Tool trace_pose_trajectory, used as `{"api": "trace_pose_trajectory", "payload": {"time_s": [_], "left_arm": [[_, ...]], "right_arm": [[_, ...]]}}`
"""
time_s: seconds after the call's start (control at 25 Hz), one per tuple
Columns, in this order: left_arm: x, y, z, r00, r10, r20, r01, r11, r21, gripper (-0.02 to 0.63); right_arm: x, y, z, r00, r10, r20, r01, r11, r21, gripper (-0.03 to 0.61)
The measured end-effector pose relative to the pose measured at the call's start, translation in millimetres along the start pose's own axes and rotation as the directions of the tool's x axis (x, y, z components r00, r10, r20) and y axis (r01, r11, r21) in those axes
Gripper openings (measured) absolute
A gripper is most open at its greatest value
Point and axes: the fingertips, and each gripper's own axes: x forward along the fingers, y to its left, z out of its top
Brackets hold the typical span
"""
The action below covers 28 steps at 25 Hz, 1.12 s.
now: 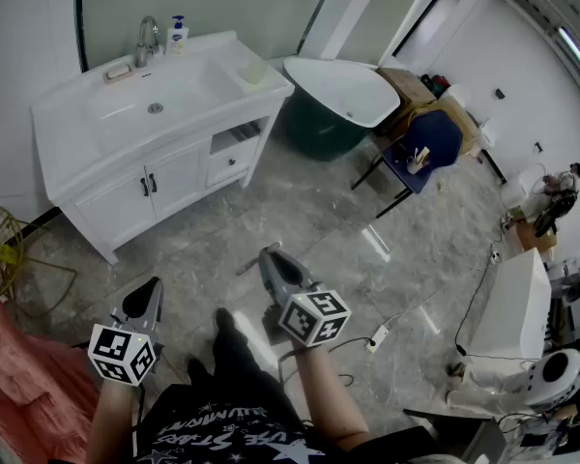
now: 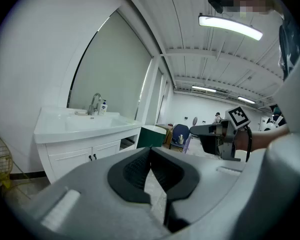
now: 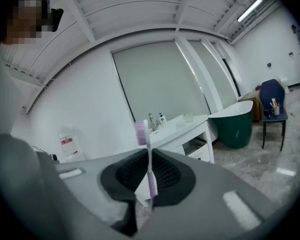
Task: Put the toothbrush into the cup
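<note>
A purple and white toothbrush [image 3: 149, 159] stands upright between the jaws of my right gripper [image 3: 149, 151], which is shut on its handle, bristle head up. In the head view the right gripper [image 1: 269, 252] points over the marble floor towards the vanity. A pale cup [image 1: 254, 71] stands on the right end of the vanity top, far ahead of both grippers; the right gripper view shows the cup [image 3: 189, 117] small in the distance. My left gripper [image 1: 153, 284] is lower left, its jaws [image 2: 150, 151] shut with nothing between them.
A white vanity [image 1: 188, 167] with a sink, a faucet [image 1: 147, 39] and a soap bottle [image 1: 178, 35] stands ahead. A green bathtub [image 1: 333, 114] and a blue chair [image 1: 427, 143] are to the right. A gold wire basket [image 1: 5, 249] is left; a power strip [image 1: 377, 336] lies on the floor.
</note>
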Motion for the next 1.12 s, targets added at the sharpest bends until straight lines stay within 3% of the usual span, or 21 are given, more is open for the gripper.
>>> {"api": "trace_pose_trajectory", "payload": {"time_s": [0.32, 0.68, 0.84, 1.12], "left_arm": [[-7.2, -2.2, -9.4, 0.999, 0.001, -0.052, 0.0, 1.0, 0.013, 0.009], [-13.4, 0.8, -14.0, 1.0, -0.024, -0.016, 0.023, 0.999, -0.043, 0.009], [-9.8, -5.9, -8.7, 0.998, -0.063, -0.012, 0.062, 0.997, -0.039, 0.009], [24.4, 0.9, 0.2, 0.998, -0.047, -0.031, 0.046, 0.998, -0.03, 0.009]], "right_arm": [[-3.1, 5.0, -1.9, 1.0, -0.001, -0.007, 0.001, 1.0, -0.004, 0.026], [-11.7, 8.8, -8.0, 1.0, -0.028, -0.005, 0.028, 0.999, -0.019, 0.026], [-17.0, -2.2, -2.2, 0.998, -0.06, -0.013, 0.059, 0.998, -0.028, 0.026], [4.1, -36.7, 8.4, 0.996, -0.091, -0.017, 0.091, 0.996, -0.013, 0.026]]}}
